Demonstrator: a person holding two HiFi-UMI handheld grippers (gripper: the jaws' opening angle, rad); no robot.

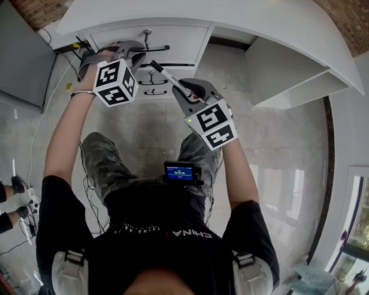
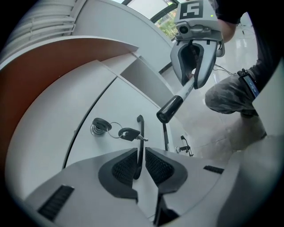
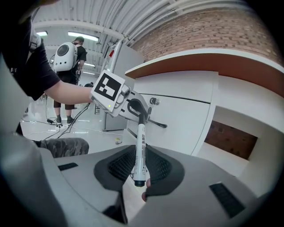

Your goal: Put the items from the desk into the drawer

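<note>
White marker (image 3: 141, 137) fills right tongs (image 3: 140, 156); only left gripper view shows left tongs (image 2: 140, 155) gripping drawer handle (image 2: 141, 131).

drawer (image 2: 120, 104): under the desk top (image 1: 259, 17)
lock (image 2: 98, 125): on the drawer, above the drawer handle (image 2: 140, 137)
drawer handle: between the left gripper (image 2: 140, 165) jaws
marker (image 3: 140, 153): between the right gripper (image 3: 140, 170) jaws
open shelf (image 1: 288, 75): right of the drawer
</note>
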